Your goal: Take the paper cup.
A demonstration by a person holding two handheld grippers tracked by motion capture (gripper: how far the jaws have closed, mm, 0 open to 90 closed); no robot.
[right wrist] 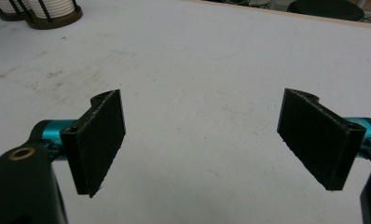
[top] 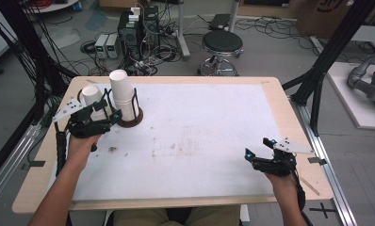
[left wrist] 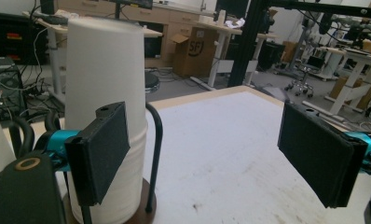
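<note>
**Left gripper up by the cup stack, right one parked at the near corner**

So the left gripper sits at the far-left part of the surface, right up against the stack of white paper cups. That stack stands upside down in a wire holder with a round brown base. In the left gripper view the jaws are spread wide with nothing between them, and the cup stack rises just behind the left jaw, slightly off to that side instead of centred in the gap. One of the holder's black wire loops curves up beside the cups. I can't tell whether the jaw touches the cups or only sits in front of them.

A second stack of cups stands just left of the first one, partly behind the gripper.

The right gripper hovers over the near-right corner, well apart from the cups. Its jaws are also wide open and empty, with just the scuffed white surface under them. The cup holders peek in at the top left of the right gripper view, far off.
</note>
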